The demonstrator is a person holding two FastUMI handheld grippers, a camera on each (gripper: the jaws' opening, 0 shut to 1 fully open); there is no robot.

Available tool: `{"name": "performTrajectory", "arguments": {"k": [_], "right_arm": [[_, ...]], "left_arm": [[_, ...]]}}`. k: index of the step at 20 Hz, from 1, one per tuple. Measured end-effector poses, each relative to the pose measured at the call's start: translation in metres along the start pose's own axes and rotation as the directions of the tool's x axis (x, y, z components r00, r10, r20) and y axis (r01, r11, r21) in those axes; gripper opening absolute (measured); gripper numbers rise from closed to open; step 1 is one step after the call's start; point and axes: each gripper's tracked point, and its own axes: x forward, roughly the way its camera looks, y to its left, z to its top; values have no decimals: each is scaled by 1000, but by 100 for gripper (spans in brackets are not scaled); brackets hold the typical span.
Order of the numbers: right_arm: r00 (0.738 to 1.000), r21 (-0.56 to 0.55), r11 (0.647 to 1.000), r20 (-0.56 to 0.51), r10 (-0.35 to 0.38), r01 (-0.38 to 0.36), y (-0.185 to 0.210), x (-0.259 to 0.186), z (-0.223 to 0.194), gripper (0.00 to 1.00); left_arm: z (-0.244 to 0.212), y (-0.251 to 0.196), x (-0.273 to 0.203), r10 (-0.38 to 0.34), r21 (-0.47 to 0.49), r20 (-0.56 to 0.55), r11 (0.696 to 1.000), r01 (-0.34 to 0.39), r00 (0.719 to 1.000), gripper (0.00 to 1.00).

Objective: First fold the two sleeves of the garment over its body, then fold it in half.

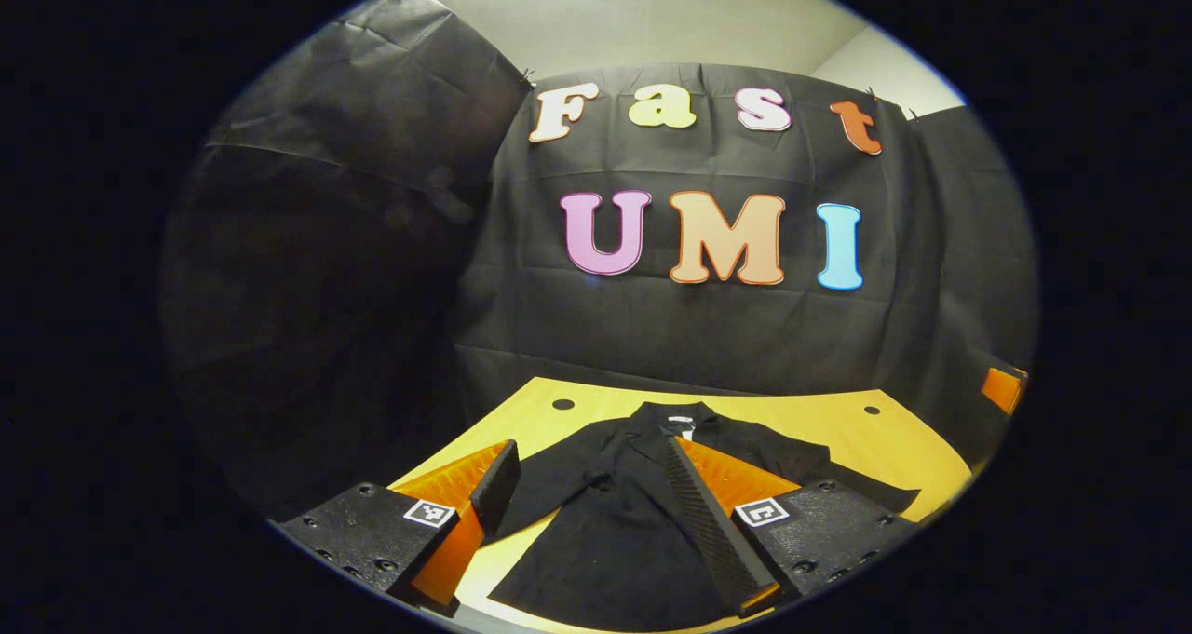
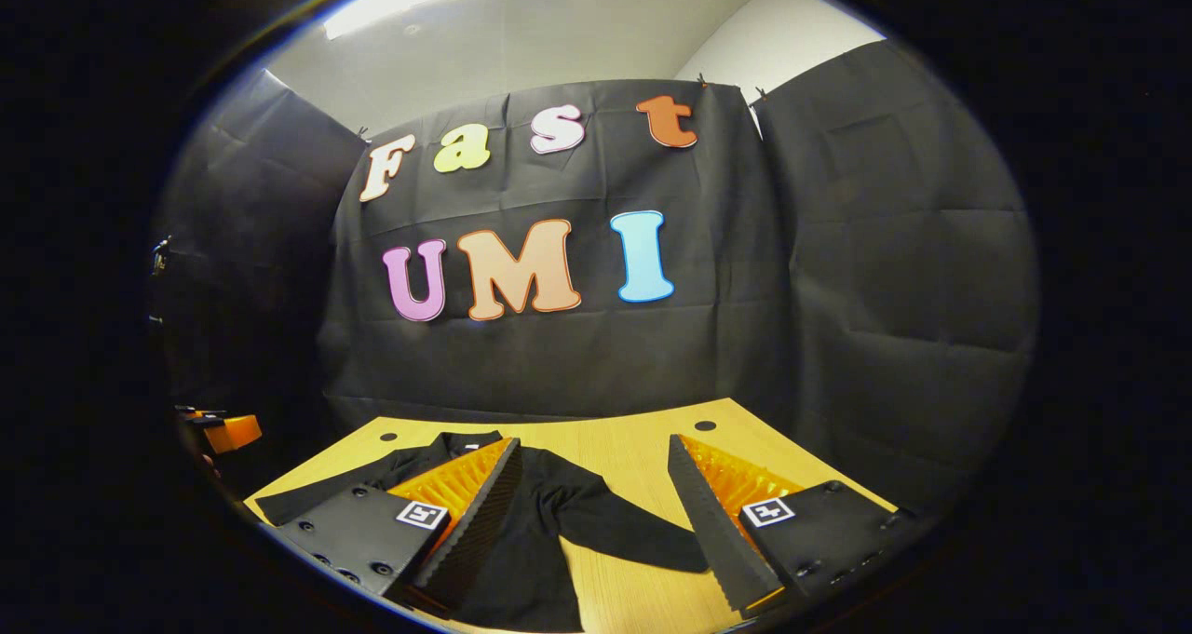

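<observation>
From my remote seat I had both grippers raised above the near edge of the table [image 1: 913, 438], each with its fingers spread wide and nothing between them.

In the left gripper view, the left gripper [image 1: 587, 513] hung over the garment [image 1: 615, 532], a black long-sleeved piece lying flat on the yellow wooden table. Its collar [image 1: 675, 417] pointed toward the far edge and its hem came toward the near edge. One sleeve [image 1: 838, 476] lay stretched out sideways toward the right edge of the table in this view, unfolded. The other sleeve ran out toward the left, partly hidden behind my gripper's finger, so I could not tell how far it reached. Two small dark holes sat near the far corners of the table. At the far right an orange part [image 1: 1004, 388] showed; I took it for the other gripper, but could not read its state from there.

In the right gripper view, the right gripper [image 2: 591, 522] sat over the right part of the table, with bare wood between its fingers. The garment [image 2: 540, 541] lay toward the left edge in that view, one sleeve [image 2: 633, 536] reaching across the wood between the fingers, not touching either as far as I could tell. The other sleeve [image 2: 307, 494] stretched away toward the left edge.
</observation>
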Motion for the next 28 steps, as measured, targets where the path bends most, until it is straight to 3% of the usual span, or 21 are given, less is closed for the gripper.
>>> {"name": "performTrajectory", "arguments": {"k": [20, 28], "right_arm": [[999, 10, 1000, -30, -17, 17, -33, 15, 1, 99], [996, -39, 999, -75, -41, 38, -52, 48, -25, 99]], "left_arm": [[5, 7, -4, 58, -5, -1, 998, -58, 998, 93], [4, 7, 0, 65, 32, -9, 997, -65, 998, 92]]}}
